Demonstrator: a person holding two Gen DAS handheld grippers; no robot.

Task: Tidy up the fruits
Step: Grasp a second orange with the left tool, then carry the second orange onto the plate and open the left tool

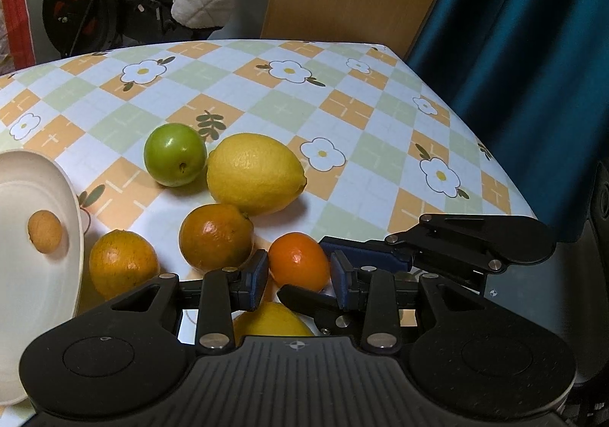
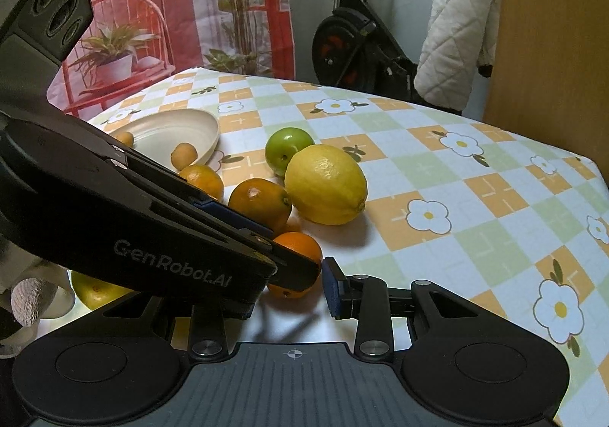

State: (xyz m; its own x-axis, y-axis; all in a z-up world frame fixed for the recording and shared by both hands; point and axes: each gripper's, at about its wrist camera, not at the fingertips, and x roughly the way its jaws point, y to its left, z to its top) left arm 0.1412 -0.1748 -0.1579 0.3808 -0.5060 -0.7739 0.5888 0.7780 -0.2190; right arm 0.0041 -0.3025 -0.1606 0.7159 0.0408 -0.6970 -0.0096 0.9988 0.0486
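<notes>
At the lower centre of the left wrist view, the left tool [image 1: 298, 276] clamps a small bright orange fruit [image 1: 299, 261], its blue pads pressed on either side. The right tool [image 1: 365, 257] reaches in from the right of that frame with its tip beside the same fruit; whether its jaws are closed I cannot tell. Other fruits lie on the checked table [image 1: 380, 130]: a lemon [image 1: 255, 173], a green fruit [image 1: 175, 154] and two darker oranges [image 1: 216, 235]. The cream plate [image 1: 23, 274] at the left edge already holds a small tan fruit [image 1: 44, 231]. Risks, as I judge them: the round fruit could slip from a shallow grip, or the crowding tools could collide and knock the neighbours rolling.
</notes>
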